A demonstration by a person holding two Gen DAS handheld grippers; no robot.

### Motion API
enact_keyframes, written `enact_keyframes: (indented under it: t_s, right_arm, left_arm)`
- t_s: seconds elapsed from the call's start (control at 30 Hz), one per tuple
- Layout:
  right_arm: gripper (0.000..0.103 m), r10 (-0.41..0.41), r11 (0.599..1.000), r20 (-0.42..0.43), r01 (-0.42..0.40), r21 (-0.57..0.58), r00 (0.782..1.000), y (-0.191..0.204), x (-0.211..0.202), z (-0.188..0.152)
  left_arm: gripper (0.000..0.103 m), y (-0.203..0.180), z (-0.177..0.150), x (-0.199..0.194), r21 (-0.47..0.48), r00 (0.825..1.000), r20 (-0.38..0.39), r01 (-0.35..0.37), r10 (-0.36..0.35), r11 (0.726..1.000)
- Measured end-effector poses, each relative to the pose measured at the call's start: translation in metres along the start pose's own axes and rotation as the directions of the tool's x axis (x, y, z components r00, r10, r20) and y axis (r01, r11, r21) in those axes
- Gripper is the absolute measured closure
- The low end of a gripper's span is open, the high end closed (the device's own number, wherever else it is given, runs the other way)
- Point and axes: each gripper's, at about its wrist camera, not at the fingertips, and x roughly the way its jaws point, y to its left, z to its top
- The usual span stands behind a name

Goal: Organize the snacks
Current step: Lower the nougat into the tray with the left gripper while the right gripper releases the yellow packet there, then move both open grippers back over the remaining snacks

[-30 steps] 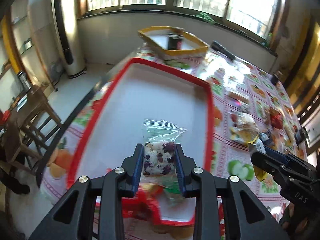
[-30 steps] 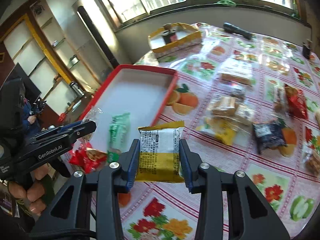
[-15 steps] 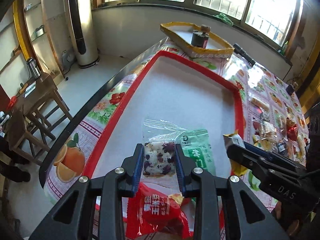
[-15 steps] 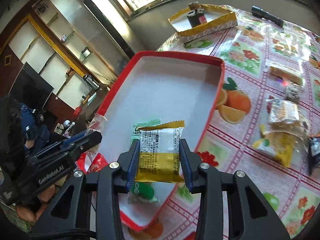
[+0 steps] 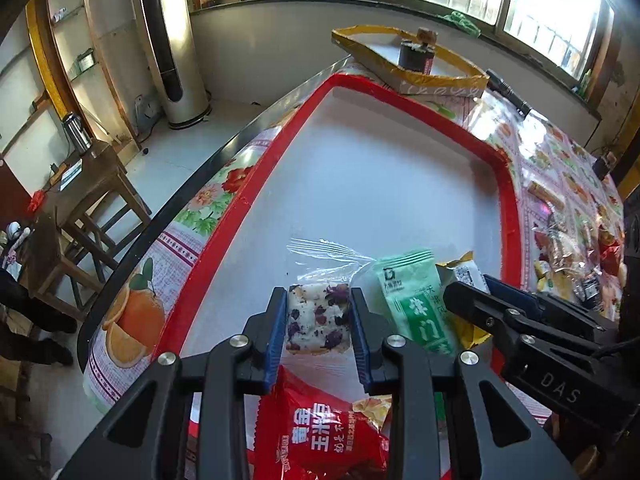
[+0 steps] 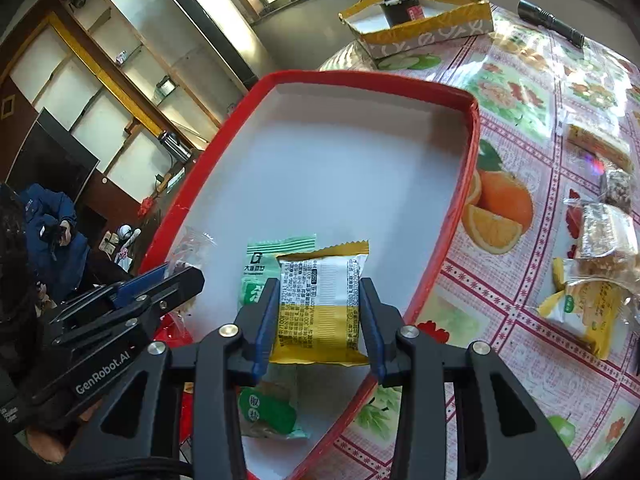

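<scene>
Left wrist view, item one: your left gripper [image 5: 318,322] is clamped on a clear-wrapped rice cake with purple bits [image 5: 318,320], held low over the near end of the red-rimmed tray [image 5: 506,200], toward its left rim.

Item two: your right gripper [image 6: 318,316] pinches a yellow-and-white snack packet [image 6: 320,304] by its sides, also over the tray's near end, toward the right rim.

Item three: green packet [image 5: 416,304], lying on the tray floor between the two grippers, partly under the yellow-and-white packet in the right wrist view.

Item four: red packet [image 5: 320,436], at the tray's near edge beneath your left gripper.

Open room: the whole far half of the tray floor is bare white, up to the far rim. Past that rim stands a yellow-edged box [image 6: 420,32] near the table's far edge.

Loose stock: several wrapped snacks [image 6: 600,264] lie on the fruit-print tablecloth [image 6: 520,140] well right of the tray. A black flashlight [image 6: 550,26] sits near the far edge.

Change since a second ago: your right gripper was over the tablecloth outside the tray's right rim; it is now over the tray floor. Your left gripper has come lower, and its grip is unchanged.
</scene>
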Motion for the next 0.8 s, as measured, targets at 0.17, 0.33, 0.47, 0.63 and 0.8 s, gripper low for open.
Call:
enact_keyframes:
  t_s: [0.17, 0.33, 0.47, 0.63, 0.8]
  right_arm:
    - [0.062, -0.016, 1.000, -0.002, 0.016, -0.016, 1.000, 0.003, 0.002, 0.001]
    - [0.059, -0.012, 1.000, 0.001, 0.012, -0.009, 1.000, 0.002, -0.005, 0.001]
    - [0.048, -0.012, 1.000, 0.039, 0.012, 0.008, 0.999, -0.002, -0.025, -0.002]
    - [0.045, -0.025, 0.999, 0.082, 0.022, 0.044, 0.996, -0.016, -0.053, -0.011]
    - [0.044, -0.063, 0.993, 0.104, 0.051, 0.111, 0.993, -0.041, -0.077, -0.027]
  left_arm:
    - [0.071, -0.001, -0.005, 0.007, 0.000, 0.999, -0.023, -0.023, 0.023, 1.000]
    - [0.051, -0.003, -0.007, -0.006, 0.005, 0.998, 0.014, -0.054, 0.054, 0.999]
    - [0.047, -0.009, -0.007, -0.017, 0.020, 0.997, 0.052, -0.065, 0.064, 0.998]
    - [0.043, -0.020, -0.009, -0.028, 0.050, 0.993, 0.086, -0.080, 0.075, 0.996]
    - [0.042, -0.034, -0.011, -0.034, 0.083, 0.990, 0.108, -0.096, 0.086, 0.992]
